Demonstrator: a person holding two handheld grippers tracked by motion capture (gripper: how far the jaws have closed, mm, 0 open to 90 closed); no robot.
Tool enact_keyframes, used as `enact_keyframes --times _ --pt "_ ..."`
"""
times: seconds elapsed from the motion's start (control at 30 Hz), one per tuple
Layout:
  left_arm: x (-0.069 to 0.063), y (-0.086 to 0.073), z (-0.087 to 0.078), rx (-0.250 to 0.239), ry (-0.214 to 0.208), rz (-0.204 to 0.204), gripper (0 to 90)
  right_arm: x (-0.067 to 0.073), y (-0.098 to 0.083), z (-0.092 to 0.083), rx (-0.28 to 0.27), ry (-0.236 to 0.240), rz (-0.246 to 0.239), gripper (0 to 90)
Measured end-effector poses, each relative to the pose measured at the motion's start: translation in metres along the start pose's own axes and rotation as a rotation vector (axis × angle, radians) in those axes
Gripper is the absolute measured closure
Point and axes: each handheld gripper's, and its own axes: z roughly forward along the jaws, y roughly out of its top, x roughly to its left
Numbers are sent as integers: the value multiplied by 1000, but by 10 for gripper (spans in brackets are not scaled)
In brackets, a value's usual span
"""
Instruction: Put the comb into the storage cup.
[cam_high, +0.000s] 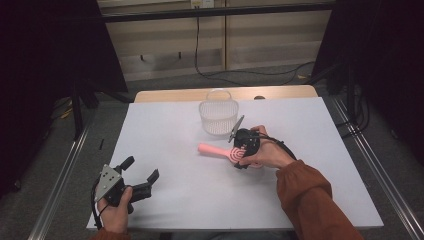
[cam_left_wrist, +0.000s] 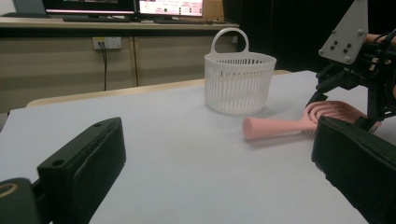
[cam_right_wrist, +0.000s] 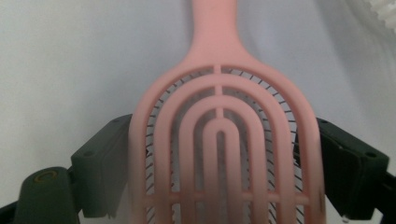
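Note:
A pink hairbrush (cam_high: 212, 149) lies on the white table sheet, handle pointing left toward the table's middle. My right gripper (cam_high: 243, 150) is shut on its slotted oval head (cam_right_wrist: 219, 121), one black jaw against each side edge. Seen from the left gripper, the hairbrush (cam_left_wrist: 275, 127) rests its handle end on the sheet. My left gripper (cam_high: 141, 167) sits low at the front left, jaws wide open with nothing between them (cam_left_wrist: 215, 149). A white slatted basket (cam_high: 218, 117) with a loop handle stands upright just behind the brush.
The white sheet (cam_high: 165, 135) covers a wooden table whose back edge shows behind the basket (cam_left_wrist: 239, 84). Metal rails run along both sides. Cables trail on the floor behind, and monitors stand on a far bench (cam_left_wrist: 121, 7).

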Motion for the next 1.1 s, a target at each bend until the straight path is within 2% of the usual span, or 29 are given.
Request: enact_keyframes --times 0.17,0.23,0.33,0.47,0.53,0.8,0.87,1.1 --pt "0 0 0 0 -1 -2 32 2 1 0 9 1 3 141" --pt "0 0 0 2 0 2 32 1 0 1 21 -3 -13 185" --pt "0 0 0 3 0 0 32 1 0 1 16 -7 -2 187" --pt "0 0 0 2 0 0 32 1 -1 0 25 -8 -14 190" --pt "0 0 0 2 0 -1 32 2 -1 0 23 -8 4 192" --pt "0 0 0 3 -1 2 32 2 -1 -2 20 -7 20 193" --pt "0 0 0 3 -1 2 32 2 -2 -2 26 -12 4 193" --pt "-1 0 0 2 1 -2 32 2 -3 -4 27 -14 14 193"
